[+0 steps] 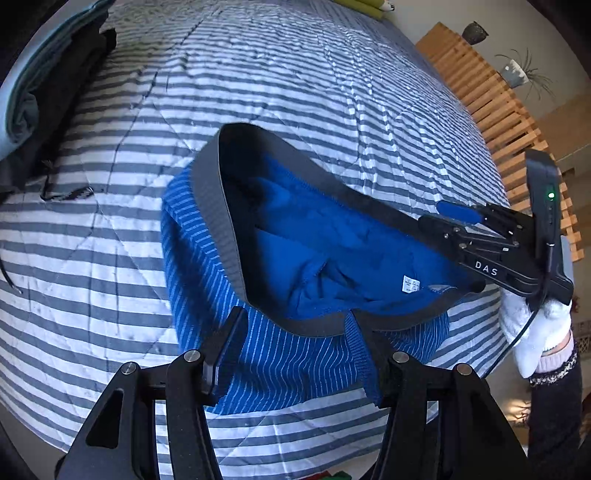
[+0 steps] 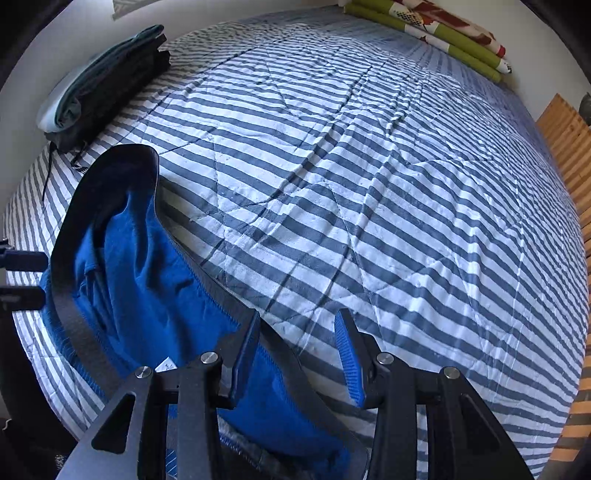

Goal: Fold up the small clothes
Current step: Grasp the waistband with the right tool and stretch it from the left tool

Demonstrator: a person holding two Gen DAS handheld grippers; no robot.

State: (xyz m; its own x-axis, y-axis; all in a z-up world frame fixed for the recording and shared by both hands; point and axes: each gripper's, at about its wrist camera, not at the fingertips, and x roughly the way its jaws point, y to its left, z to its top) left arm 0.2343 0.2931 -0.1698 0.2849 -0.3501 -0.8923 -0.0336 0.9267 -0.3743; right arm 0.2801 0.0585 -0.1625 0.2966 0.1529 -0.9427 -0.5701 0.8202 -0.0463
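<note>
At the bottom of the left wrist view, the left tongs (image 1: 295, 354) are matte black linkage arms with round silver pivot screws and blue ribbed pads. At the right edge, the right tongs (image 1: 448, 218) show white "DAS" lettering, a green light and a black cable. The hand (image 1: 532, 332) wears a white glove and a dark sleeve.

blue shorts (image 1: 295, 350) with thin pale stripes and a dark grey waistband (image 1: 218, 206), on the grey-and-white striped quilt (image 2: 369, 184); green, red-patterned bedding (image 2: 436, 33) beyond it.
</note>
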